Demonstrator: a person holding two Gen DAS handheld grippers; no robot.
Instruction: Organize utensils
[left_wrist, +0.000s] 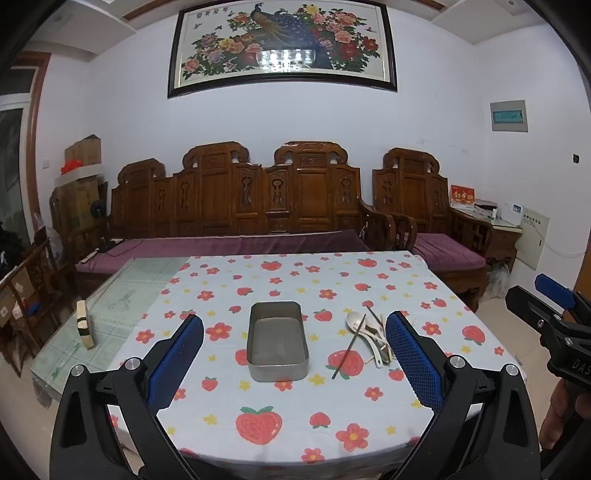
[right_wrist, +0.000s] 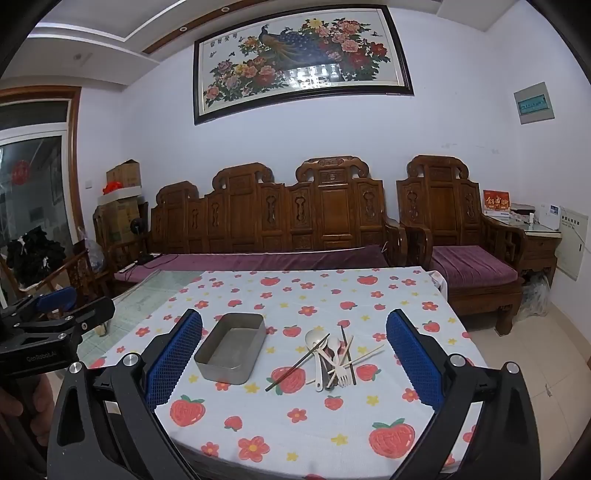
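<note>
An empty grey metal tin (left_wrist: 277, 339) sits mid-table on the strawberry-print cloth; it also shows in the right wrist view (right_wrist: 232, 347). To its right lies a loose pile of utensils (right_wrist: 332, 358): white spoons, a white fork, pale and dark chopsticks. The pile also shows in the left wrist view (left_wrist: 369, 338). One dark chopstick (right_wrist: 297, 363) sticks out toward the tin. My left gripper (left_wrist: 295, 354) is open and empty, held above the near table edge. My right gripper (right_wrist: 295, 354) is open and empty, to the right of the left one.
A small striped block (left_wrist: 84, 325) stands on the bare glass at the table's left. A carved wooden sofa (left_wrist: 236, 206) and armchair (left_wrist: 424, 206) stand behind the table. Tiled floor lies to the right of the table.
</note>
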